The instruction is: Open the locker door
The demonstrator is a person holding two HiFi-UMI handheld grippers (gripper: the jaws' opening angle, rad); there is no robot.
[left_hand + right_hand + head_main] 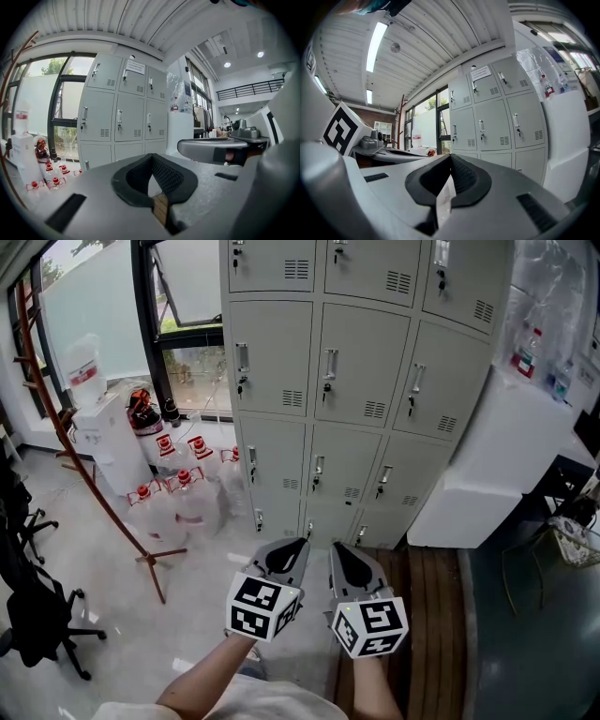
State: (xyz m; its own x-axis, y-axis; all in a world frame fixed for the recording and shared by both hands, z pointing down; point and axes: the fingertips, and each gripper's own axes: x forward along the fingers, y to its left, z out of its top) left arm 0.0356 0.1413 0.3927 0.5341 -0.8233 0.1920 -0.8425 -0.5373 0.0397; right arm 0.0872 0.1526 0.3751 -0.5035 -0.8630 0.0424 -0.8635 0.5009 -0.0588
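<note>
Ahead, the lockers [356, 381] stand as one grey bank, fronts facing the person, every door [361, 367] shut flush. Each door is a tall upright panel with its long axis vertical. A slim handle [330, 364] runs up and down near its left edge, and a vent sits low at the right. Nothing marks out which door is the task's.

The head view cuts off the top row at the frame's upper edge, and the lowest doors are partly hidden behind the two hand-held grippers. A white label [135, 66] on a top door shows in the left gripper view, its print too small to read.

The left hand-held gripper [300, 545] and the right hand-held gripper [335, 549] hang side by side, low and well apart from the lockers, tips aimed at the bottom row. Both are clenched, pads meeting at the tips, with nothing between them.

Left of the bank, red-capped water bottles [178, 493] stand on the floor below a window [187, 352]. A white cabinet [487, 465] stands just beside the bank's right end.
</note>
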